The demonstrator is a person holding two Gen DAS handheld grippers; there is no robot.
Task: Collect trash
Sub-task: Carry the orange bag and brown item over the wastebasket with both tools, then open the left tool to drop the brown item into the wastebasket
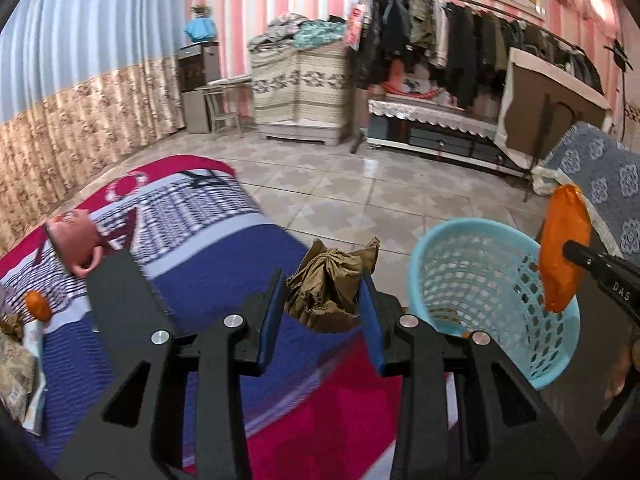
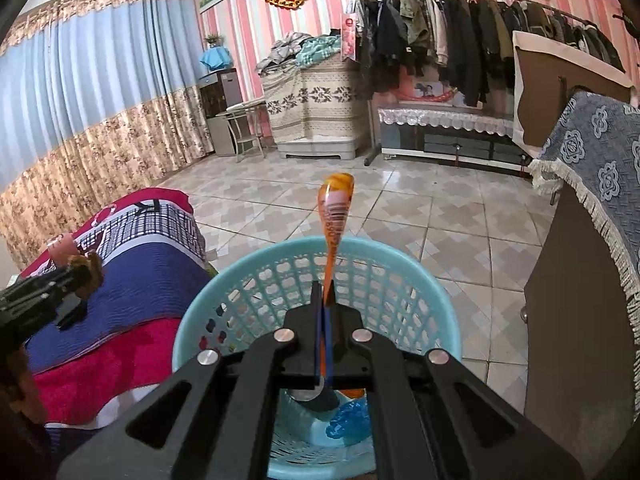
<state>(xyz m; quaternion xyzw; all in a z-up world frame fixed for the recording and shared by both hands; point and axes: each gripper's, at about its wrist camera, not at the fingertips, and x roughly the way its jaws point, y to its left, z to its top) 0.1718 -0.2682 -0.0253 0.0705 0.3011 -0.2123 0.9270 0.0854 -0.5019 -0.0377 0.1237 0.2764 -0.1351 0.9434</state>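
Left wrist view: left claw (image 1: 323, 280) is clenching a crumpled brown paper wad (image 1: 330, 280) between its blue pads, the wad bulging up and forward out of the grip; the blue basket (image 1: 424, 264) is standing just to the right of the wad, mouth tilted toward the camera, with the bed (image 1: 224, 256) lying left of the basket; the right claw (image 1: 570, 246) is reaching in from the far side of the basket, pinching an orange wrapper (image 1: 564, 248) that is hanging over the basket's right rim.

Right wrist view: right claw (image 2: 323, 292) is sitting fully clenched on the orange wrapper (image 2: 336, 208), whose long axis is standing upright above the basket (image 2: 280, 264); the basket mouth is lying directly below this claw; the left claw (image 2: 86, 276) with its brown wad (image 2: 90, 274) is waiting left of the basket, over the bed (image 2: 140, 272); judging by this, the right claw is the nearer to dropping.
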